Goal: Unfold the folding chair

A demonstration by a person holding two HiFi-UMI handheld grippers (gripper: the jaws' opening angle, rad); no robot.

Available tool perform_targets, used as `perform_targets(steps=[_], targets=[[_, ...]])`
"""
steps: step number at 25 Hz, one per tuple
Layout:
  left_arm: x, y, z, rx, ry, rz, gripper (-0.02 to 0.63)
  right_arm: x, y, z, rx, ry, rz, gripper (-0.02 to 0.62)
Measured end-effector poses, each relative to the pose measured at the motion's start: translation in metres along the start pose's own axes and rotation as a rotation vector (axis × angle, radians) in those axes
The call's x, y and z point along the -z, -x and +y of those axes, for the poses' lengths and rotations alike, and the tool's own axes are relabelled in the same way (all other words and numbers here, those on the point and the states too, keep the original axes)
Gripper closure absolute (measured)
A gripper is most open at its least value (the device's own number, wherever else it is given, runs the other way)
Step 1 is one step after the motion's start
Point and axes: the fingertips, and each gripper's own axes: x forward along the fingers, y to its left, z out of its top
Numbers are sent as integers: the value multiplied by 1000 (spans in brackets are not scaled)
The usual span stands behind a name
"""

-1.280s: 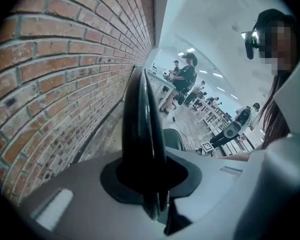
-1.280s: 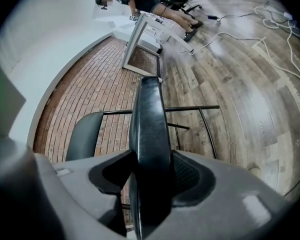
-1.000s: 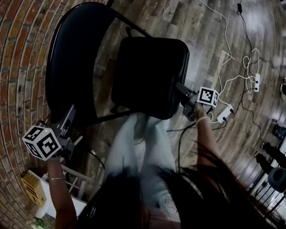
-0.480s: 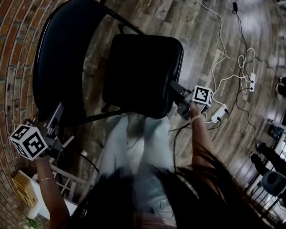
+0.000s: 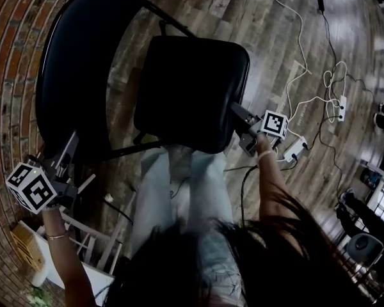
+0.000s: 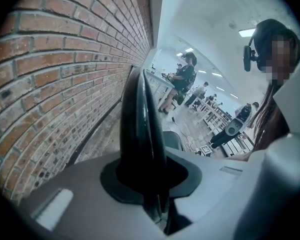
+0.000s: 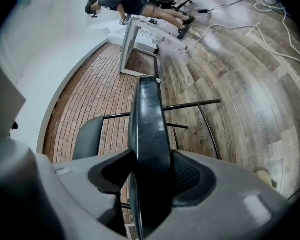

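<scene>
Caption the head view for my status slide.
Left gripper clamps the backrest, right gripper grips the seat edge, over a wood floor.

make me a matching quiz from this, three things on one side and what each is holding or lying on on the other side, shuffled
Things:
1 left gripper
2 right gripper
3 white cables

States:
a shut on the edge of the seat
b lying on the wood floor
c shut on the edge of the backrest

Pairs: 1-c, 2-a, 3-b
</scene>
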Motion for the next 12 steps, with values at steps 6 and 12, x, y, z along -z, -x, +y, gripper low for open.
perform_targets(steps=[6,12], targets=[[5,-3,1,6,18,3,540,-1,4,-12,-12,0,-3,360],[8,-8,3,20,20,-1,540,-3,6,-24,-35,-17,-7,357]])
